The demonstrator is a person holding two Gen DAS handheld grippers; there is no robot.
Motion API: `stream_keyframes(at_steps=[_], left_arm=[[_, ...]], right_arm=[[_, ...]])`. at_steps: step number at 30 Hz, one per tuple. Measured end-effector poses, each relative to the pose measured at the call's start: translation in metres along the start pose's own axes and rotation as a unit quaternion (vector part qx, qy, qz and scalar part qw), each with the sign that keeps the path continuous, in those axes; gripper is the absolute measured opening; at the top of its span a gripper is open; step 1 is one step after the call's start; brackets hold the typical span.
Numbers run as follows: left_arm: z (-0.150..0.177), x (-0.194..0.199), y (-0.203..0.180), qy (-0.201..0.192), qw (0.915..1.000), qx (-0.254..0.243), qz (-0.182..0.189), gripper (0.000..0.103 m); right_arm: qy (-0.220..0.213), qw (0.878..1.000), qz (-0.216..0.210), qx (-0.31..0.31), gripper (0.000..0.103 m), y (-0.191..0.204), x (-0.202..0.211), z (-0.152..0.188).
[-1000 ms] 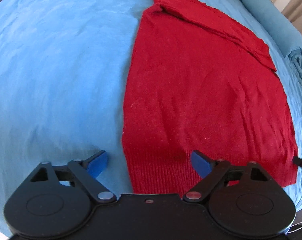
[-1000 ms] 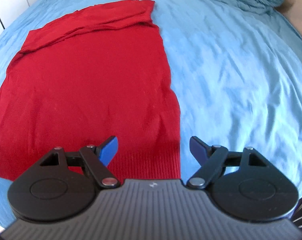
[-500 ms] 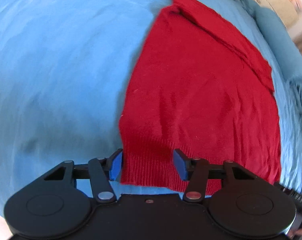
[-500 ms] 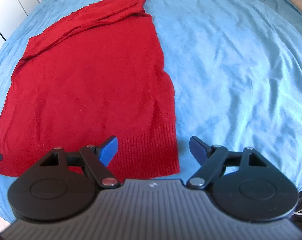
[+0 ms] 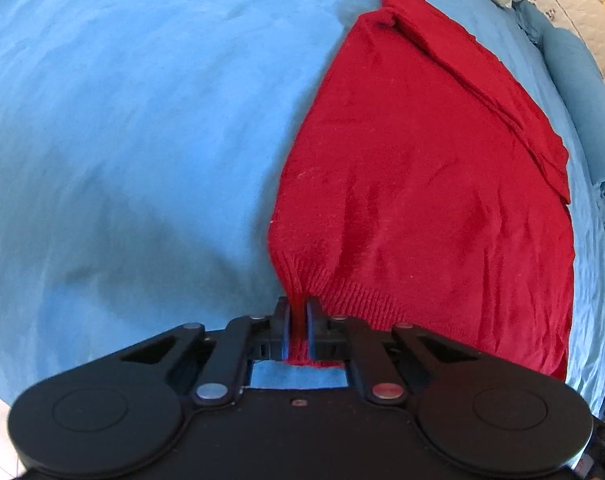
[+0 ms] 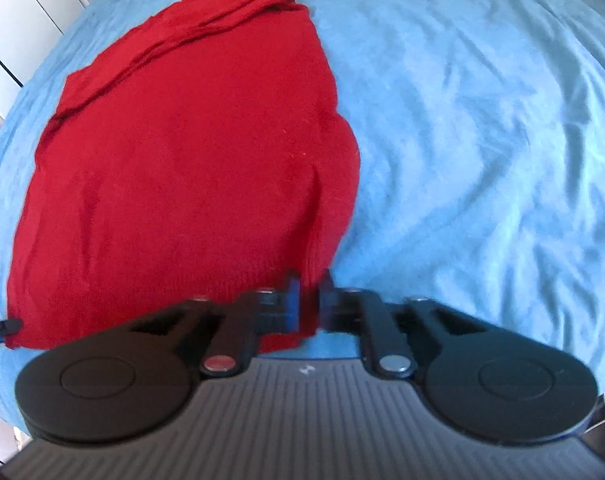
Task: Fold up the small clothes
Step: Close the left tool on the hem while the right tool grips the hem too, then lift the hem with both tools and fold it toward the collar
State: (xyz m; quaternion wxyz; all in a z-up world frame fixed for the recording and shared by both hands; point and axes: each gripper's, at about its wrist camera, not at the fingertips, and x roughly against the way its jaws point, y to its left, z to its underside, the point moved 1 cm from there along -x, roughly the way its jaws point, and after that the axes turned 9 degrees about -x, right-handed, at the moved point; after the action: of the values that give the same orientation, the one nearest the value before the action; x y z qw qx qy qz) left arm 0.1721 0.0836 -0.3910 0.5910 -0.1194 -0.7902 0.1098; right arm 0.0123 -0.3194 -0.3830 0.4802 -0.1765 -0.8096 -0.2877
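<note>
a: both claws, wide apart half a second ago, have closed. the left claw (image 5: pixel 298 322) now pinches the ribbed hem of the red sweater (image 5: pixel 422 184) at its near left corner.

b: and the right one?

a: the right claw (image 6: pixel 310 304) is clamped on the near right corner of the same hem, though that view is a little blurred. the knit puckers upward into both pinches.

b: where does the sweater lie?

a: flat on a bed covered by a blue sheet (image 5: pixel 122 120), hem nearest the cameras, with the sleeves folded across the far end.

b: why grip those two corners?

a: probably so the hem can be lifted evenly and carried toward the far end, folding the body in half. holding both corners should keep the edge straight and stop the soft knit from sagging in the middle.
</note>
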Motion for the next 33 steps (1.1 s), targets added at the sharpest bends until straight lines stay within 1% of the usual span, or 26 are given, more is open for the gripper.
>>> stream_keyframes(at_steps=[3,8,12,15,18,20,24,28,31,33], left_arm=[[-0.004,0.006,-0.006,-0.001,1.0000,-0.008,0.000,0.007],[-0.015,0.032,-0.018,-0.014,0.9997,-0.018,0.003,0.007],[-0.031,0.059,-0.036,-0.034,0.9991,-0.023,0.005,0.007],[-0.057,0.081,-0.054,-0.063,0.9976,-0.024,0.013,0.007],[-0.091,0.091,-0.071,-0.090,0.9954,-0.026,0.022,0.007],[-0.120,0.094,-0.083,-0.111,0.9929,-0.033,0.030,0.007],[-0.189,0.080,-0.104,-0.139,0.9884,-0.050,0.036,0.007],[-0.265,0.044,-0.123,-0.167,0.9829,-0.066,0.040,0.007],[-0.316,-0.004,-0.130,-0.174,0.9817,-0.066,0.038,0.007],[-0.338,-0.034,-0.129,-0.177,0.9818,-0.061,0.032,0.007]], right_arm=[[0.000,1.000,-0.015,0.002,0.021,0.002,0.008,-0.005],[-0.005,0.998,-0.058,-0.007,0.021,0.004,0.029,-0.026],[-0.011,0.996,-0.092,-0.009,0.021,0.015,0.046,-0.055],[-0.018,0.993,-0.112,0.003,0.021,0.028,0.059,-0.084],[-0.034,0.991,-0.126,0.017,0.021,0.043,0.070,-0.120],[-0.047,0.990,-0.133,0.017,0.021,0.051,0.072,-0.145],[-0.073,0.987,-0.140,0.002,0.020,0.068,0.060,-0.209],[-0.092,0.987,-0.129,-0.012,0.019,0.086,0.027,-0.273],[-0.101,0.987,-0.121,-0.034,0.019,0.094,-0.016,-0.314],[-0.105,0.986,-0.119,-0.047,0.019,0.095,-0.051,-0.337]])
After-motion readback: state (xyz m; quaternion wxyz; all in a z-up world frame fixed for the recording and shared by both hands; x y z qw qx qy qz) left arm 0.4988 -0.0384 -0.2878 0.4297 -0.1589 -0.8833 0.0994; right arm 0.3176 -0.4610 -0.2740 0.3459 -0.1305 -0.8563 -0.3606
